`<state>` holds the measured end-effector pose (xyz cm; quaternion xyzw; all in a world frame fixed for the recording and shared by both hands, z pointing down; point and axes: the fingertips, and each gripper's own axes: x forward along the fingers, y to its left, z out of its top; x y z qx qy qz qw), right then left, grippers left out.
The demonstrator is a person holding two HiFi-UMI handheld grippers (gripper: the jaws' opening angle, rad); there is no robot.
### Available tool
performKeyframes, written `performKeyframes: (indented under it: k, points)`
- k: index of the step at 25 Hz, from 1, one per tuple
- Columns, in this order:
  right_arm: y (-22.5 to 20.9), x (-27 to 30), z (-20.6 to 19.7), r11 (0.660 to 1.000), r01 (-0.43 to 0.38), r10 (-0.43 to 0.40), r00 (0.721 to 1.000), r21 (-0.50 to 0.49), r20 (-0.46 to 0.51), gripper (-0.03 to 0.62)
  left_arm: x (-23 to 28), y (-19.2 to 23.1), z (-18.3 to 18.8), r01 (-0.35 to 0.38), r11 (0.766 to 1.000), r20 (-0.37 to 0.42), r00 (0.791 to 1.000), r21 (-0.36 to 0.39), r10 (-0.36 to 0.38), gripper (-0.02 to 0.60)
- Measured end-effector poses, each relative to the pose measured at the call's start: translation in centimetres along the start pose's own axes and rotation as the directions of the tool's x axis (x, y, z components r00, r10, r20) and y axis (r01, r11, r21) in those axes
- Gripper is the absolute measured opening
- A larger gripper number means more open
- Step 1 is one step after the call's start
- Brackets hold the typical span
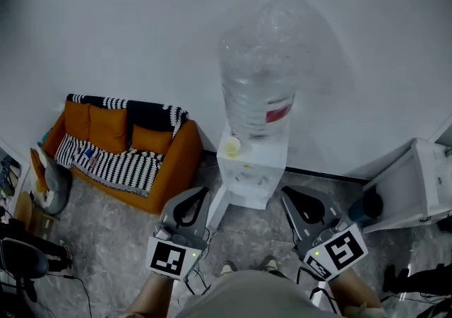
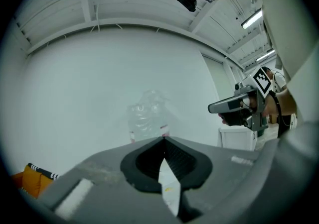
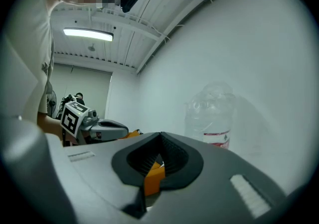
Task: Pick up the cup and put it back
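A small pale cup point(image 1: 232, 145) stands on the top left corner of a white water dispenser point(image 1: 248, 172), beside its big clear bottle point(image 1: 258, 76). My left gripper point(image 1: 200, 193) hangs low in front of the dispenser's left side, jaws together with nothing between them. My right gripper point(image 1: 288, 193) is level with it at the dispenser's right, jaws likewise meeting at the tip. In the left gripper view the jaws point(image 2: 163, 140) touch below the bottle point(image 2: 148, 117). In the right gripper view the tips point(image 3: 160, 134) meet, and the bottle point(image 3: 212, 113) stands behind them. Both grippers are well short of the cup.
An orange sofa point(image 1: 106, 141) with a striped blanket sits left of the dispenser. A white cabinet point(image 1: 417, 189) stands at the right. A dark chair point(image 1: 21, 256) and cables lie at lower left. The person's feet point(image 1: 247, 266) are on the grey floor.
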<state>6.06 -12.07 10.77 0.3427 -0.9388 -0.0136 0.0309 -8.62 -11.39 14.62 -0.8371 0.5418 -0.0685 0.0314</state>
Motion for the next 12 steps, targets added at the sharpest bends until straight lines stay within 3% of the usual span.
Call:
performKeyframes:
  k: [4, 12]
  points:
    - [-0.45, -0.30, 0.37, 1.000, 0.009, -0.009, 1.000, -0.001, 0.021, 0.003, -0.12, 0.40, 0.03, -0.029, 0.999, -0.007, 1.000, -0.017, 0.029, 0.002]
    - [-0.90, -0.65, 0.34, 1.000, 0.009, -0.009, 1.000, 0.005, 0.011, 0.003, -0.40, -0.30, 0.74, -0.013, 1.000, -0.003, 1.000, 0.005, 0.013, 0.002]
